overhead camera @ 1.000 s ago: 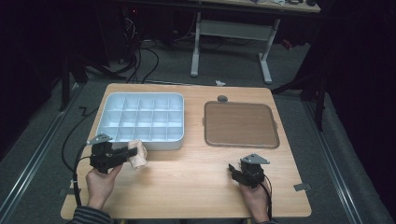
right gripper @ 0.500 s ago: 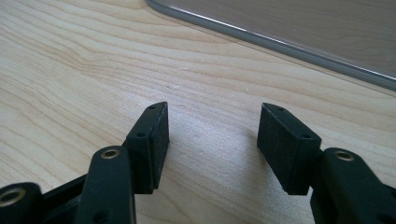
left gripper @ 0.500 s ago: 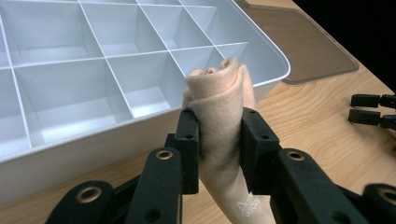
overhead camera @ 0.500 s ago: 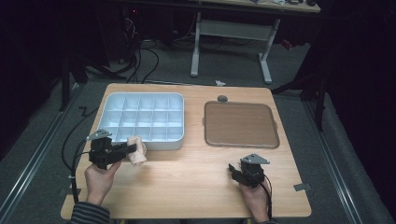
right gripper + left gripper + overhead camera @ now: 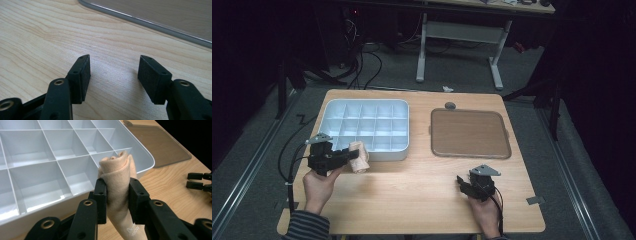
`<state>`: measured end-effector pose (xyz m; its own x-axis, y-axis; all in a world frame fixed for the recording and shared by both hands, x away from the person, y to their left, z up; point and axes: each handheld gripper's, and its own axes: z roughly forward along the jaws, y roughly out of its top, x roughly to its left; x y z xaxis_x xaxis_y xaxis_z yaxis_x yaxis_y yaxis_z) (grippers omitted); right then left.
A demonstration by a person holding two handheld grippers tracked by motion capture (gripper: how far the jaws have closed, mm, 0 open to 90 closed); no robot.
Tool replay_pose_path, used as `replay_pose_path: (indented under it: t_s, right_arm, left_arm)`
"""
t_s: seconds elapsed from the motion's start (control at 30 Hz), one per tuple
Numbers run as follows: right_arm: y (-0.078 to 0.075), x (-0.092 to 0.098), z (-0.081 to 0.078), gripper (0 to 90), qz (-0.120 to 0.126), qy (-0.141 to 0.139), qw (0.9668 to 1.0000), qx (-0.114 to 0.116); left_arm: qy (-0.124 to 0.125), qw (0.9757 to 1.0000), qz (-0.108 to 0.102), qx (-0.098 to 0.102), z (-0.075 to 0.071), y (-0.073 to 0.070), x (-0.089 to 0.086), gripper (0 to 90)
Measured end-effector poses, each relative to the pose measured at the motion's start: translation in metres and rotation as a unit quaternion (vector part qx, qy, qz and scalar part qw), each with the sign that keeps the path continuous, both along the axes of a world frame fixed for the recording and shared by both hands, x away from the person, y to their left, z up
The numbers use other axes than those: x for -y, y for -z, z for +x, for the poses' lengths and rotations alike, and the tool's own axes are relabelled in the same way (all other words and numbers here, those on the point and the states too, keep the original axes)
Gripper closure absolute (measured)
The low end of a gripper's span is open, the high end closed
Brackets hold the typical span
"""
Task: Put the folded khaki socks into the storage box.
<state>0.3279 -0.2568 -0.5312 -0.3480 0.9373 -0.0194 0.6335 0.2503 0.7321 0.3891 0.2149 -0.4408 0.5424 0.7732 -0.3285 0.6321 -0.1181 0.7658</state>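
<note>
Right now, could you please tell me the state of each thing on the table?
Left tongs: shut on the rolled cloth.
Rolled cloth: rolled up, held above the tray's near edge.
Compartment tray: empty, open.
Brown lid: flat on the table, beside the tray.
Right tongs: open, empty.

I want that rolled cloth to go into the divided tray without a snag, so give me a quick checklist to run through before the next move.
1. Grip: left gripper has both jaws pressed on the rolled cloth: ok.
2. Roll intact, not unwinding at its top: ok.
3. Cloth over a compartment of the white tray: not ok, it hangs at the near right corner, outside the wall.
4. Compartments nearest the cloth free of other things: ok.
5. Right gripper out of the way, jaws open on bare table: ok.
6. Brown lid lying apart from the tray: ok.
</note>
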Motion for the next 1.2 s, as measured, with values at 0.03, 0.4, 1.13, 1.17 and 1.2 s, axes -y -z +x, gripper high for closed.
replay_pose_path:
  t_s: [0.03,0.4,1.13,1.17,1.2]
  right_arm:
    - [0.0,0.0,0.0,43.8,0.0,0.0,1.0,0.0]
    - [0.0,0.0,0.0,43.7,0.0,0.0,1.0,0.0]
    - [0.0,0.0,0.0,43.8,0.0,0.0,1.0,0.0]
    - [0.0,0.0,0.0,43.8,0.0,0.0,1.0,0.0]
    - [0.0,0.0,0.0,43.7,0.0,0.0,1.0,0.0]
  left_arm:
    - [0.001,1.0,0.001,0.0,0.002,-0.002,0.001,71.5]
    - [0.005,0.9999,0.009,0.0,0.012,-0.008,0.003,71.6]
    - [0.013,0.9996,0.025,-0.006,0.035,-0.027,0.006,71.6]
    - [0.013,0.9996,0.025,-0.006,0.035,-0.027,0.006,71.6]
    - [0.012,0.9996,0.027,-0.005,0.036,-0.028,0.006,71.6]
